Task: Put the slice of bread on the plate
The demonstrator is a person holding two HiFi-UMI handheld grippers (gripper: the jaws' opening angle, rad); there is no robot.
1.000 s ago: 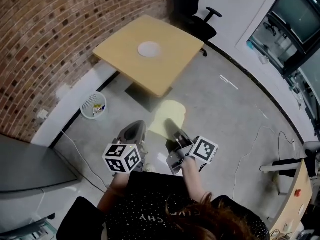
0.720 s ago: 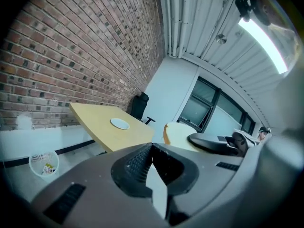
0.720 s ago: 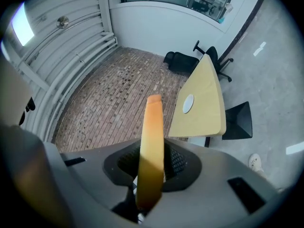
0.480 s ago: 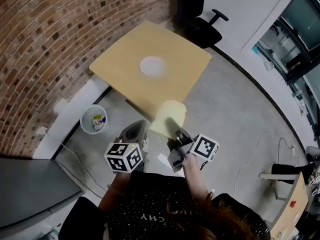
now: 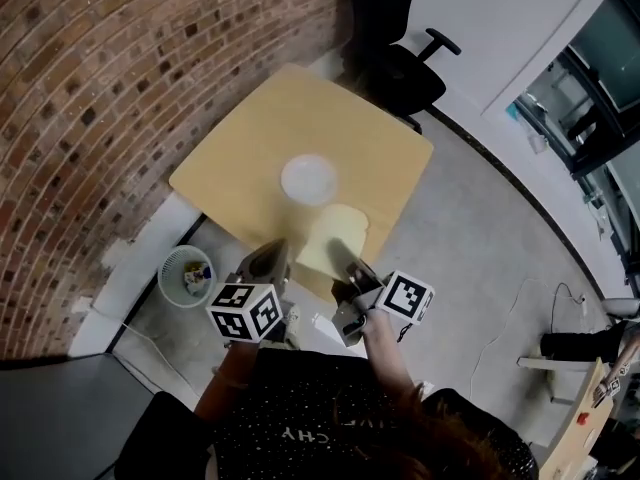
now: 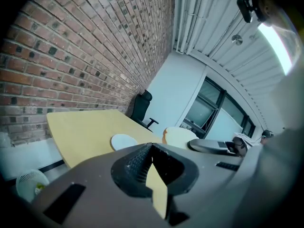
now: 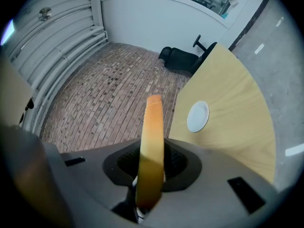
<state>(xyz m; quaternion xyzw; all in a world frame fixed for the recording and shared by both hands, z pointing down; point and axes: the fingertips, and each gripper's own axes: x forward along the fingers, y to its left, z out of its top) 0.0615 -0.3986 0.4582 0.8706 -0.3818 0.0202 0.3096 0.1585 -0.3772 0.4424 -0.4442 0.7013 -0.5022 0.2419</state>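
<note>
A person stood at the near edge of a pale wooden table (image 5: 250, 148) beside a brick wall (image 5: 90, 88), with a two-jaw gripper in each hand. The right gripper (image 5: 348, 264) was clamped on the slice of bread (image 5: 330, 238), which it held in the air over the near side of the table. The slice had not reached the small white plate (image 5: 308, 178), which sat just beyond it, near the table's middle. The left gripper (image 5: 268, 260) hung beside the right one with its jaws drawn together, and I judged it empty. Only a thin tan sliver showed between them (I could not tell whether it was table seen through a slit or something else). The main risk looked to be the bread itself. It was pinched along one end with most of it sticking out unsupported, so it could sag, tear or slip free on the reach forward. The plate looked scarcely larger than the slice, so a release made too early or off-centre would leave bread hanging over the rim or lying on the wood. In the right gripper view the slice stood edge-on and covered the pads, so the depth of the bite could not be seen. From above, the marker cubes hid both hands. A black office chair (image 5: 400, 63) stood at the far side.
</note>
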